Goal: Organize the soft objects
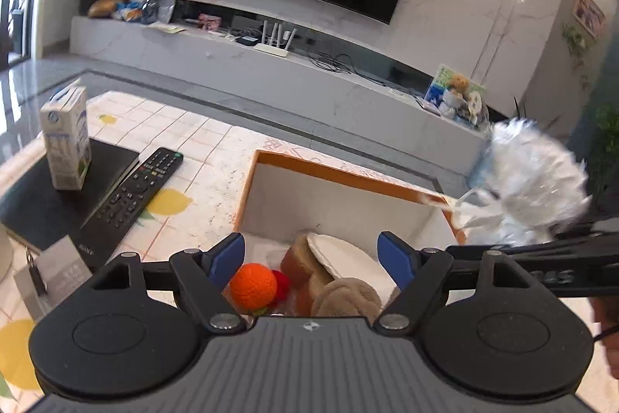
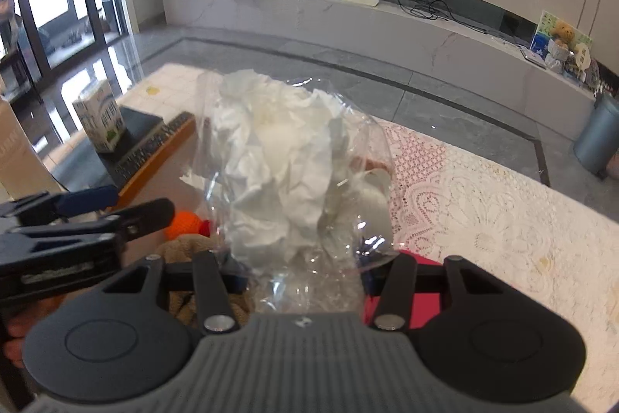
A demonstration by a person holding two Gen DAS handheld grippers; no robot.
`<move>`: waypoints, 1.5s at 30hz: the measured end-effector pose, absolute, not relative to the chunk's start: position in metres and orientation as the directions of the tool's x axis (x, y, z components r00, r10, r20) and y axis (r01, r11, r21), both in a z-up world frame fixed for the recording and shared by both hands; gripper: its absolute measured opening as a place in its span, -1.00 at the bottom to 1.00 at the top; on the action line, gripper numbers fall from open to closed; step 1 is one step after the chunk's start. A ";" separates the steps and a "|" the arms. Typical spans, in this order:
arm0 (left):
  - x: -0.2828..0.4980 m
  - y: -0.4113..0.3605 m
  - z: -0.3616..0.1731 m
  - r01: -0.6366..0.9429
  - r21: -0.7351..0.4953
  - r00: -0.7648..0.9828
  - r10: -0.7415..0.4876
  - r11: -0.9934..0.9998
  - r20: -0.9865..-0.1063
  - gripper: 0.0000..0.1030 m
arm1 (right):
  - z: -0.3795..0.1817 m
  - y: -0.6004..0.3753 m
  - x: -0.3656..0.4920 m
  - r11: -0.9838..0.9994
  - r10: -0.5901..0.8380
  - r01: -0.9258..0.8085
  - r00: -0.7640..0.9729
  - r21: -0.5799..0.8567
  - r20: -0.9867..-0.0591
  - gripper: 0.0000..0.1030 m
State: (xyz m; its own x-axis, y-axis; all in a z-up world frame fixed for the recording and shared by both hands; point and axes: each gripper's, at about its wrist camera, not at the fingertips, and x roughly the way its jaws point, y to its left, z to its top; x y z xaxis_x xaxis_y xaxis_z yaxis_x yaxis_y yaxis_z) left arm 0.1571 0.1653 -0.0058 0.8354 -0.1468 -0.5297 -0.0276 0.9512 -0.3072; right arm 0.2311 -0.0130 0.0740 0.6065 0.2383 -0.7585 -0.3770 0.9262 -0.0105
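An orange-rimmed box (image 1: 340, 177) stands on the table with a brown-and-white plush (image 1: 332, 277) and an orange knitted ball (image 1: 253, 287) inside. My left gripper (image 1: 311, 258) is open and empty just above the box's near side. My right gripper (image 2: 301, 269) is shut on a clear plastic bag of crumpled white tissue (image 2: 286, 161), held above the box's right side. The bag also shows in the left wrist view (image 1: 530, 180), blurred. The ball (image 2: 183, 223) and plush (image 2: 185, 250) show below the bag.
A milk carton (image 1: 65, 138) stands on a black book (image 1: 50, 200), beside a black remote (image 1: 135, 192). A red item (image 2: 402, 297) lies under my right gripper. A lace cloth (image 2: 483, 211) covers the table's right part. A grey bin (image 2: 597, 138) stands on the floor.
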 end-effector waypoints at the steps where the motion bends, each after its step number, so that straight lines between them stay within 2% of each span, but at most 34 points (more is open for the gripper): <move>1: 0.157 0.168 -0.007 -0.039 -0.314 0.835 -0.141 0.949 -0.531 0.78 | 0.071 -0.009 0.236 0.925 0.221 -0.380 0.601 -0.031 -0.768 -0.03; 9: 0.158 0.183 -0.011 -0.060 -0.394 0.826 -0.176 0.917 -0.536 0.78 | 0.032 0.015 0.275 0.906 0.088 -0.391 0.546 -0.161 -0.833 -0.02; 15: 0.160 0.185 -0.012 -0.048 -0.398 0.814 -0.195 0.916 -0.547 0.79 | 0.005 0.048 0.280 0.808 -0.056 -0.439 0.605 -0.392 -0.794 0.02; 18: 0.160 0.187 -0.013 -0.054 -0.409 0.814 -0.197 0.911 -0.546 0.79 | -0.007 0.055 0.284 0.789 -0.087 -0.440 0.611 -0.429 -0.787 0.02; 20: 0.159 0.189 -0.013 -0.055 -0.413 0.811 -0.200 0.909 -0.550 0.79 | -0.009 0.054 0.287 0.808 -0.078 -0.428 0.604 -0.405 -0.793 0.06; 23: 0.155 0.192 -0.010 -0.061 -0.421 0.813 -0.200 0.905 -0.547 0.79 | -0.007 0.053 0.287 0.820 -0.054 -0.422 0.616 -0.387 -0.786 0.23; 24: 0.154 0.192 -0.008 -0.060 -0.423 0.817 -0.199 0.904 -0.541 0.79 | -0.006 0.053 0.286 0.819 -0.060 -0.415 0.626 -0.397 -0.778 0.38; 30: 0.147 0.187 0.002 -0.019 -0.379 0.832 -0.196 0.925 -0.519 0.81 | 0.018 0.054 0.267 0.818 -0.034 -0.385 0.710 -0.427 -0.704 0.95; 33: 0.141 0.180 0.008 -0.012 -0.342 0.836 -0.178 0.940 -0.519 0.81 | 0.036 0.050 0.258 0.826 -0.046 -0.344 0.748 -0.447 -0.662 0.95; 36: 0.131 0.171 0.020 -0.005 -0.271 0.845 -0.141 0.963 -0.516 0.81 | 0.059 0.036 0.250 0.865 -0.020 -0.314 0.759 -0.392 -0.651 0.95; 40: 0.105 0.156 0.050 -0.008 -0.154 0.900 -0.060 0.988 -0.432 0.81 | 0.091 0.003 0.225 0.920 0.033 -0.276 0.763 -0.280 -0.645 0.95; 43: 0.087 0.143 0.074 -0.020 -0.162 0.918 -0.046 0.987 -0.395 0.81 | 0.116 -0.025 0.196 0.944 0.056 -0.243 0.784 -0.223 -0.618 0.95; 45: 0.077 0.131 0.087 -0.006 -0.178 0.912 -0.068 0.984 -0.405 0.81 | 0.132 -0.045 0.175 0.957 0.066 -0.220 0.803 -0.191 -0.593 0.95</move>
